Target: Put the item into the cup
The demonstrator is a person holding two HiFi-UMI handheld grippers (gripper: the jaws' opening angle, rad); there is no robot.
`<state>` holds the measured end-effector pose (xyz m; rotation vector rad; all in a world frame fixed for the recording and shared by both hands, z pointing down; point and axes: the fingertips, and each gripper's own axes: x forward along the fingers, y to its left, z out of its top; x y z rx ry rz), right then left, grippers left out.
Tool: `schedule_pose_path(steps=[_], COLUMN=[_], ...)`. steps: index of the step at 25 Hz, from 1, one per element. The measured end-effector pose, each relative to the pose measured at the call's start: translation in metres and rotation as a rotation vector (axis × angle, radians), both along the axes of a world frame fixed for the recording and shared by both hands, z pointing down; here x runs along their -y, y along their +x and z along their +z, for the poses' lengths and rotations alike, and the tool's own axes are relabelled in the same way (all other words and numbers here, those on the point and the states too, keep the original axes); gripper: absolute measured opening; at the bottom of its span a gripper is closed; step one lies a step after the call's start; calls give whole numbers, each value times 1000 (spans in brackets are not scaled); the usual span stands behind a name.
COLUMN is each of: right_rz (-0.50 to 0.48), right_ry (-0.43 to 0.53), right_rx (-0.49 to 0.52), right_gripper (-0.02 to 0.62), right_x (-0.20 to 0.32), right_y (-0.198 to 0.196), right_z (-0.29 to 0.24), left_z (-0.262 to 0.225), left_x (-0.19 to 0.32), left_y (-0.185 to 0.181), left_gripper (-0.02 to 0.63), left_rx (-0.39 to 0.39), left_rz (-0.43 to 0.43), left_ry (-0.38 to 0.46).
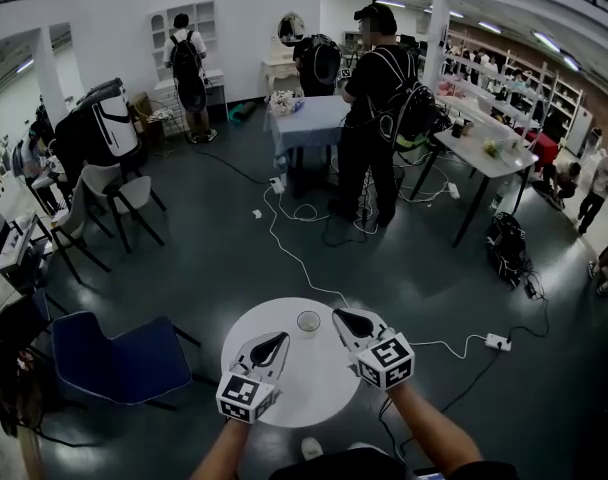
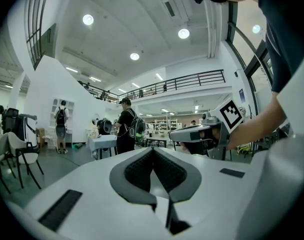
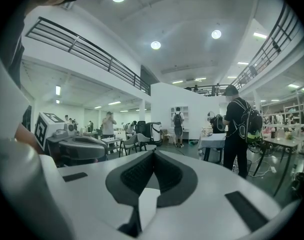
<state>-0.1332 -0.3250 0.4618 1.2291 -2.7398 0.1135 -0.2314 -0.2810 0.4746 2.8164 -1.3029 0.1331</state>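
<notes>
A clear cup (image 1: 309, 321) stands upright near the far edge of a small round white table (image 1: 304, 398). My left gripper (image 1: 281, 338) hovers over the table just left of the cup, shut, with nothing between its jaws. My right gripper (image 1: 340, 315) sits close to the cup's right side, also shut and empty. In the left gripper view the left gripper (image 2: 153, 149) has its pads meeting, and the right gripper (image 2: 197, 134) shows beyond it. In the right gripper view the right gripper (image 3: 153, 151) is likewise shut, with the left gripper (image 3: 77, 149) at the left. The cup shows in neither gripper view.
A blue chair (image 1: 124, 358) stands left of the table. A white cable runs across the dark floor to a power strip (image 1: 497, 342) on the right. Several people (image 1: 369, 108) stand at tables farther off, and more chairs (image 1: 114, 203) line the left side.
</notes>
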Motion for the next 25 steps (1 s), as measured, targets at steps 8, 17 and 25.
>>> schedule_pose_path(steps=[8, 17, 25], right_rz=[-1, -9, -24], right_ry=[1, 2, 14], right_rx=[6, 7, 23], right_gripper=[17, 17, 17], right_x=[-6, -20, -50], right_y=[6, 30, 65], right_z=[-14, -19, -29], left_z=[-14, -23, -35], left_x=[-4, -19, -49], left_y=[1, 21, 56], left_gripper=[15, 17, 17], left_rx=[-5, -11, -1], left_rz=[-19, -37, -58], left_ry=[-5, 15, 27])
